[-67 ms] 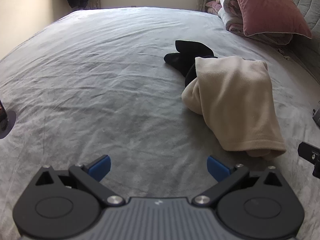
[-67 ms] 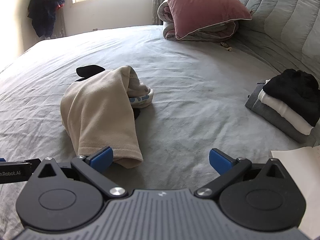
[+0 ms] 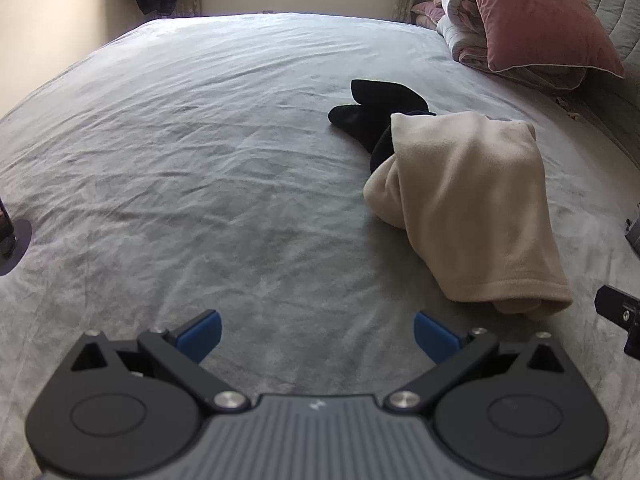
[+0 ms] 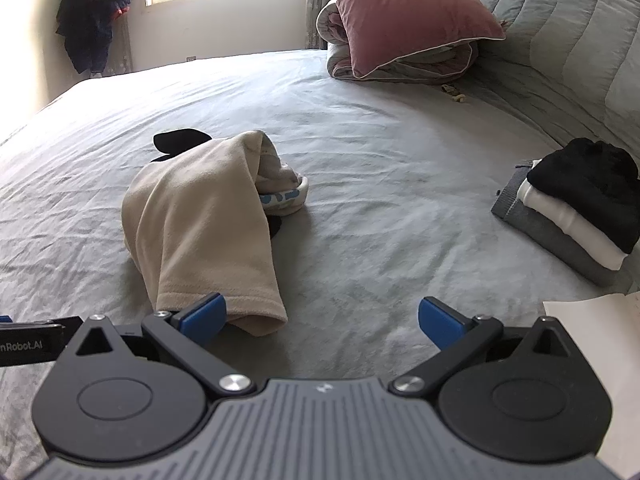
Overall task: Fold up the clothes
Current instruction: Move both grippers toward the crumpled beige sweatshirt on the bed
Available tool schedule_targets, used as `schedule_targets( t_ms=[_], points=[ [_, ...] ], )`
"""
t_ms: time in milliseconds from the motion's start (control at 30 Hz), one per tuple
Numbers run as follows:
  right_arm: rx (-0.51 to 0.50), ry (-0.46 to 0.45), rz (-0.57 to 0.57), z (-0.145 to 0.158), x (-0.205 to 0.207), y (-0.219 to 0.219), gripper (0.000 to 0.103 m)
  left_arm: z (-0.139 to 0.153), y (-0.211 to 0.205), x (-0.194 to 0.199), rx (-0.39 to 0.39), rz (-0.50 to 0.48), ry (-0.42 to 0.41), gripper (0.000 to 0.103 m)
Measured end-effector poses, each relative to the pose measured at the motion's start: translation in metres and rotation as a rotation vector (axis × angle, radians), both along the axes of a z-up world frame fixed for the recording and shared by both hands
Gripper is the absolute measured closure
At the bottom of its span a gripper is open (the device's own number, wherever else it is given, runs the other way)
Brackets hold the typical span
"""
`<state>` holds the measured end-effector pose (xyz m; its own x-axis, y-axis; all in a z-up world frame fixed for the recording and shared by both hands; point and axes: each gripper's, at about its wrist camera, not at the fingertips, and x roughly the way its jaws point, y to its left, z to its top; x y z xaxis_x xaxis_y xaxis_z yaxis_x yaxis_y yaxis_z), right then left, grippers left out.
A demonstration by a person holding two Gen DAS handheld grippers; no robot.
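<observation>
Both tongs are up over the bed (image 3: 200, 160) and neither has anything in it. The left tongs (image 3: 318, 334) stand wide apart above bare grey sheet; the right tongs (image 4: 322, 318) are just as wide, their left blue pad hanging right at the near hem of the cream garment (image 4: 208, 236).

That cream garment is the piece in play. It lies crumpled in a long heap mid-bed, running from near to far, draped over a black garment (image 3: 372, 120) that pokes out at its far left end. From the right-hand view a white piece with blue print (image 4: 286, 196) peeks out from under its right side. So it's a small pile, not one item.

Over on the right edge of the bed sits a neat stack (image 4: 576, 208): grey at the bottom, white in the middle, black on top. By the look of it, several pieces are done and this heap is what's left.

My read: we're between items, lining up for the next pick. The next move calls for bringing the right tongs down onto the near hem, with the left tongs shifting right to take another edge, then lifting the cream piece clear of the others and spreading it flat on the open sheet to the left before any fold. The risk is dragging the black piece along.
</observation>
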<state>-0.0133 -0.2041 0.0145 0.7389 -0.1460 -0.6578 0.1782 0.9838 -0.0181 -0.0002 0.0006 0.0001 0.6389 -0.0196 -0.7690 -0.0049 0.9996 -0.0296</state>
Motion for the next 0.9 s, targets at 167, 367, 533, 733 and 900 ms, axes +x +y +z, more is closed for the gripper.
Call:
schedule_targets(
  t_ms=[167, 367, 533, 733, 900],
  points=[
    [-0.001, -0.008, 0.001, 0.002, 0.000, 0.002, 0.000, 0.000, 0.001, 0.000, -0.001, -0.006, -0.010, 0.000],
    [-0.002, -0.018, -0.006, -0.003, 0.001, 0.002, 0.000, 0.004, -0.003, 0.000, 0.040, -0.010, -0.030, 0.000],
    [-0.012, -0.006, 0.001, -0.004, 0.001, 0.004, 0.000, 0.005, -0.005, -0.001, 0.053, -0.012, -0.041, 0.000],
    [-0.015, 0.005, 0.012, -0.006, 0.004, 0.008, 0.000, 0.005, -0.001, 0.000, 0.050, 0.001, -0.039, 0.000],
    [-0.014, 0.017, 0.016, -0.006, 0.007, 0.012, 0.000, 0.007, 0.002, 0.000, 0.052, 0.006, -0.040, 0.000]
  ],
)
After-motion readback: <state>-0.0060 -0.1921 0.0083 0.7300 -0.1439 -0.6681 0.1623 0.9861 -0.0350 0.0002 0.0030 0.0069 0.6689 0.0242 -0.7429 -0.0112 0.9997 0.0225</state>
